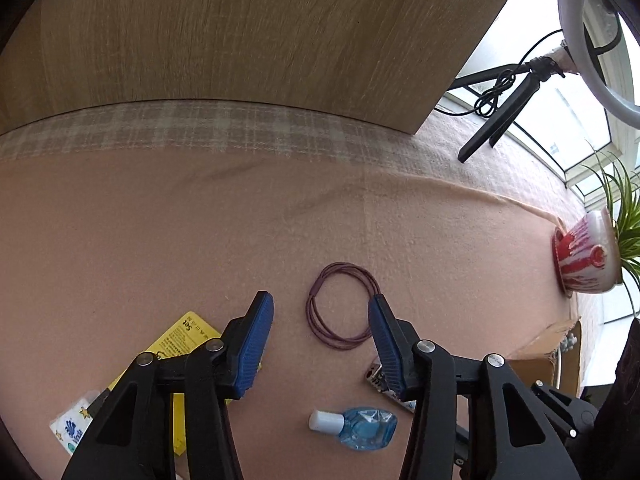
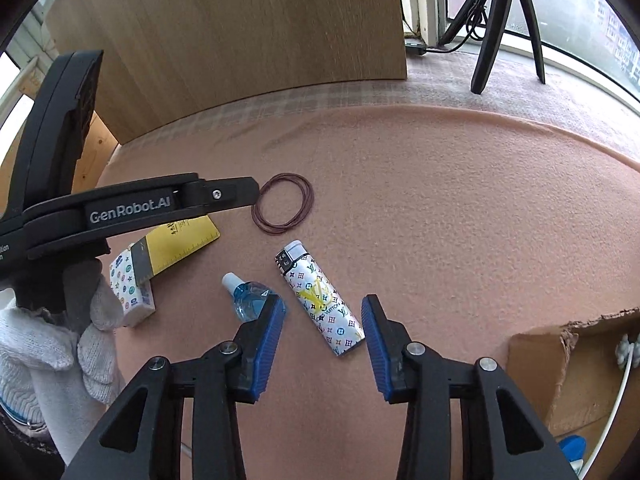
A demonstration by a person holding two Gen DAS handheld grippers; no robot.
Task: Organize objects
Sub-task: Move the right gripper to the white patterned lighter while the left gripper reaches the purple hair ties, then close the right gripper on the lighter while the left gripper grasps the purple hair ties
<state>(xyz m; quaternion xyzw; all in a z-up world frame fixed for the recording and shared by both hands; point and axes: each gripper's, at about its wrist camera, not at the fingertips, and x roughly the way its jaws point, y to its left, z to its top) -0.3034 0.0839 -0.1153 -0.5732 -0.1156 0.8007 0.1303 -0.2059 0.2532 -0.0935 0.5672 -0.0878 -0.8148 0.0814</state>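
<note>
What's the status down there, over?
Left gripper open over hair ties. Right gripper open, lighter between its jaws, untouched. Blue bottle close beside. Over.

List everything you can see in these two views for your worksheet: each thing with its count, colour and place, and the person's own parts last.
hair ties: a few thin loops, maroon, mid-cloth
lighter: one, white patterned, lying between right gripper's fingers
small bottle: one, blue with white cap, left of lighter
yellow card: one, left side
tissue pack: one, white patterned, under card's end
cardboard box: one, brown, right
plant pot: one, red and white, far right
tripod: one, black, by window
left gripper: black, blue pads, open
right gripper: same, open
gloved hand: one, white
</note>
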